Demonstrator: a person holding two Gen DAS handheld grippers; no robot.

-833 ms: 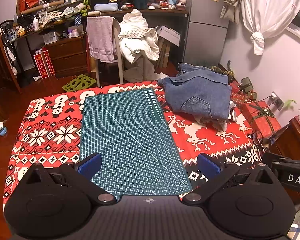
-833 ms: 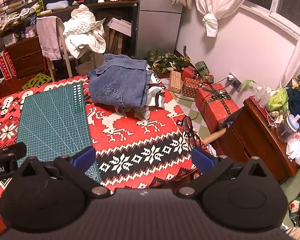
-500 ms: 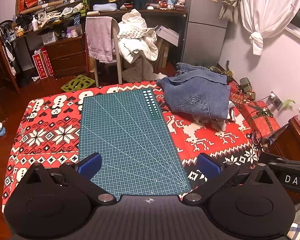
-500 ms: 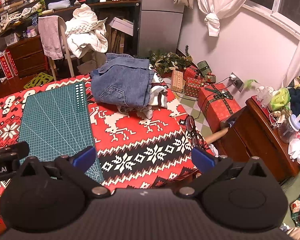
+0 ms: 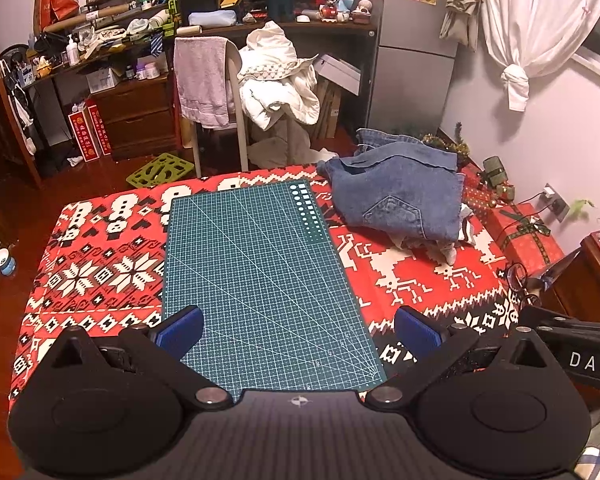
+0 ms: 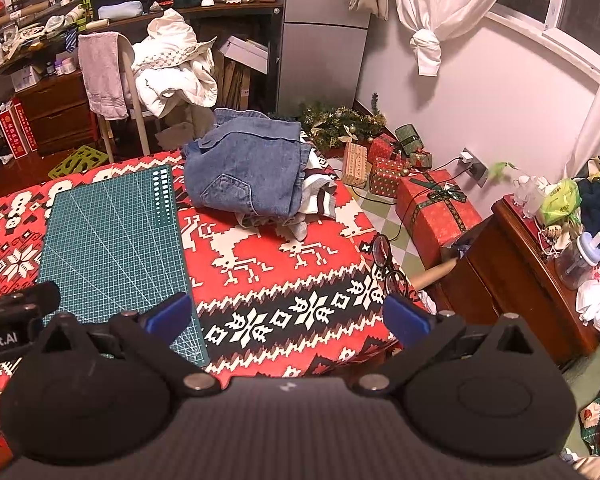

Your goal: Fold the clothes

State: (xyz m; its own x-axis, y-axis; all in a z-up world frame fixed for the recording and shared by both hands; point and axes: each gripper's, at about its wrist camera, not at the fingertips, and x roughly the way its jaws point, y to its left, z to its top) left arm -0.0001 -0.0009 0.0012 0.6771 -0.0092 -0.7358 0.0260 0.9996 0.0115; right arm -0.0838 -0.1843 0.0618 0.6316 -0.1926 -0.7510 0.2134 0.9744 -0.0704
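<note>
Left gripper (image 5: 298,330) I hold wide apart, empty, above green cutting mat (image 5: 260,272) | right gripper (image 6: 286,318) likewise wide, empty | denim garment (image 6: 252,172) lies crumpled at table's far right on red patterned tablecloth (image 6: 292,276), striped cloth (image 6: 320,196) beneath it

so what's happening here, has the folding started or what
Not yet. A person holds two grippers above the near edge of the table, and both the left gripper and the right gripper are open and empty. The denim garment lies crumpled on other clothes at the far right of the red patterned tablecloth, beside the green cutting mat, which has nothing on it. Neither gripper touches the clothes.
</note>
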